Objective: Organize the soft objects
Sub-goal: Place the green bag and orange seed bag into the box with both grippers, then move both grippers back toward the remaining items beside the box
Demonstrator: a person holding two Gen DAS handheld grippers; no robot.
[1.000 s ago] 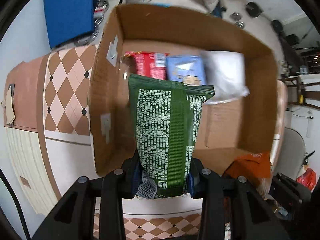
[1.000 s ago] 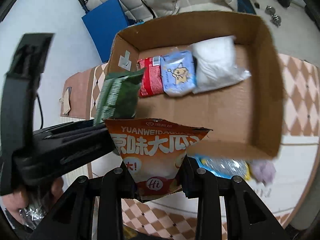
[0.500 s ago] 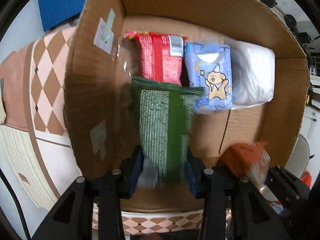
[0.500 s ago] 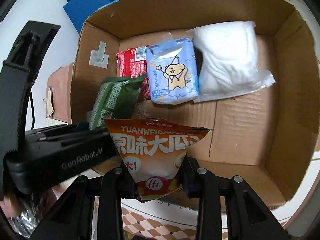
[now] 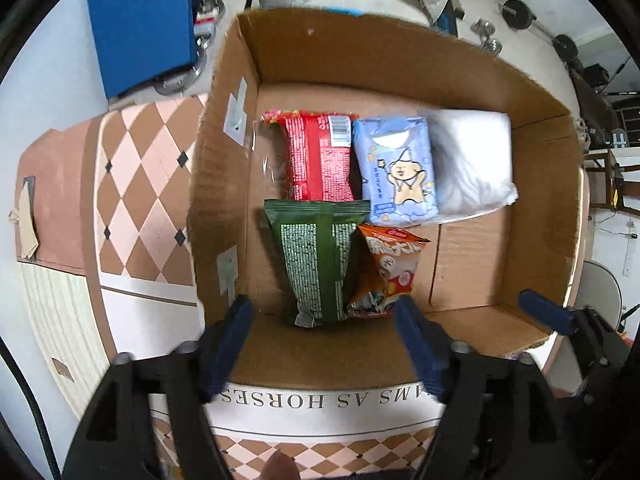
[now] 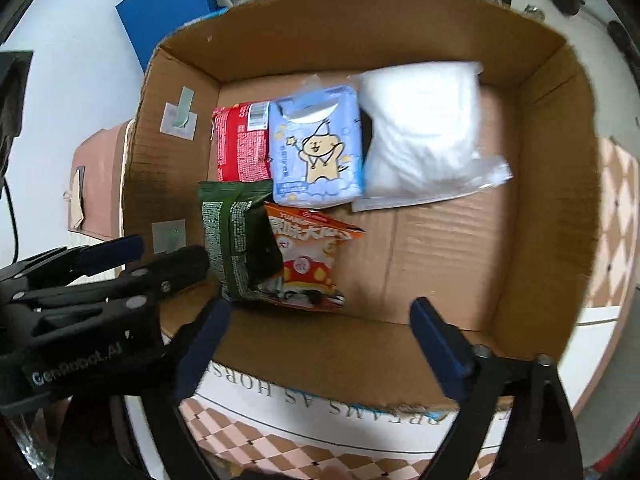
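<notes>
An open cardboard box (image 5: 540, 184) (image 6: 548, 208) holds a red packet (image 5: 320, 160) (image 6: 238, 148), a blue tissue pack (image 5: 396, 172) (image 6: 316, 148) and a white bag (image 5: 468, 164) (image 6: 420, 136) in its back row. A green packet (image 5: 316, 260) (image 6: 234, 240) and an orange snack bag (image 5: 394, 268) (image 6: 308, 256) lie side by side in front of them. My left gripper (image 5: 324, 328) is open and empty just behind the green packet. My right gripper (image 6: 320, 336) is open and empty behind the orange bag. The left gripper also shows in the right wrist view (image 6: 148, 256).
The box sits on a checkered tablecloth (image 5: 140, 184) with a white lettered border (image 5: 320, 400). A blue panel (image 5: 140, 20) (image 6: 168, 12) stands behind the box at the left. The right half of the box floor (image 6: 448, 256) is bare cardboard.
Both grippers lowered their packets into the box, opened and let go. The green packet and orange bag now lie on the box floor, and both grippers have drawn back.
</notes>
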